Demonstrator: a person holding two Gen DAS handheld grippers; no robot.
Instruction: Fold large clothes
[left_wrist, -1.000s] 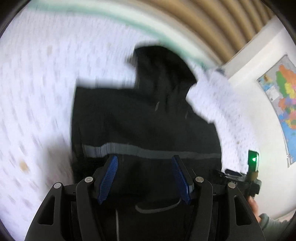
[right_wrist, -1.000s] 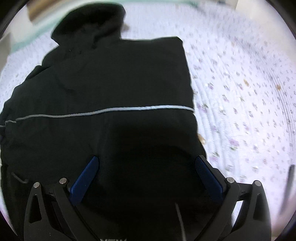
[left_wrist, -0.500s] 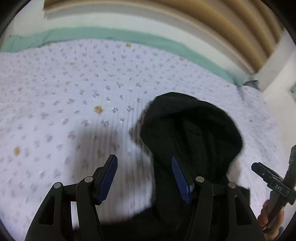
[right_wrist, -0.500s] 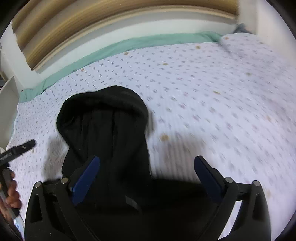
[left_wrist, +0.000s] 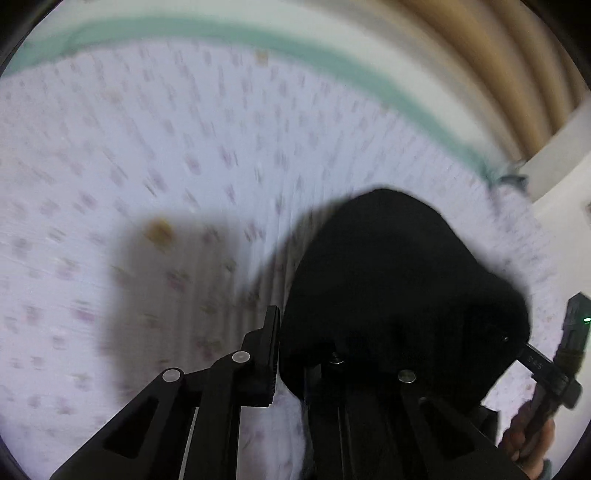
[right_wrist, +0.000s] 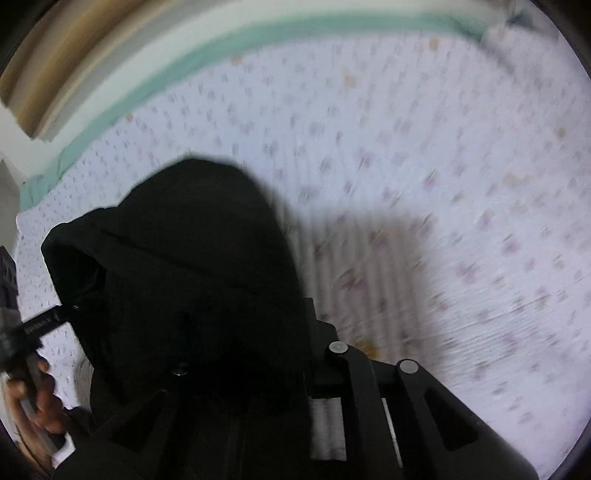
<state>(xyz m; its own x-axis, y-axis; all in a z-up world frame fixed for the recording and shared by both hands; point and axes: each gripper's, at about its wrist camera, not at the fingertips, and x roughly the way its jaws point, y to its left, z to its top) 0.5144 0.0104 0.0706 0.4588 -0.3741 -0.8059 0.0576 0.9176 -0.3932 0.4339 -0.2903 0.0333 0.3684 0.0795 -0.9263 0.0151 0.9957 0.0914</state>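
Both grippers are on the black hooded fleece garment (left_wrist: 399, 280) now, one at each side of its hood, and the hood is humped up over the white quilted bedspread with the small purple flower print (left_wrist: 155, 140). The left gripper (left_wrist: 295, 354) has its jaws drawn in narrow with dark cloth bunched between them; one black finger (left_wrist: 271, 343) stands clear against the bedspread, the other is buried in the fabric. The right gripper (right_wrist: 288, 354) looks the same, pinched on the hood's other edge, though black cloth over black plastic in a blurred picture makes that a judgement more than a plain sighting.

Taking the hood as the landmark: it sits right at both sets of jaws and bulges away from them toward the mint-green band of bedding (left_wrist: 332, 59) along the far edge of the bed. The rest of the garment trails back beneath the grippers, out of view, so its long axis runs from the person out through the hood. From the left camera the right gripper shows at the hood's far side; from the right camera the left one does. Neither hand is nearer, each holding its own edge.

That symmetry is what the coming fold turns on, I'd say: the hood must travel back along that axis, both edges moving level.
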